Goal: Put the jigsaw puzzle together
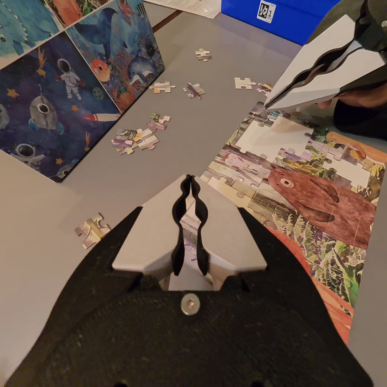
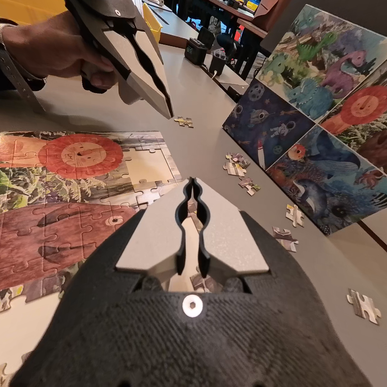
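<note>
grey table carries everything, with a second desk of small devices behind it. on it lies the jigsaw puzzle, mostly joined, with pale gaps in its tray near the far corner. loose pieces lie scattered between it and the picture box, which stands beside them; what is inside the box i cannot tell. a blue bin stands further back, its contents hidden. the left gripper and the right gripper both have their tips pressed together and hold nothing. i judge the pieces light, thin, stiff cardboard, a bit slippery, best pinched at an edge.
</note>
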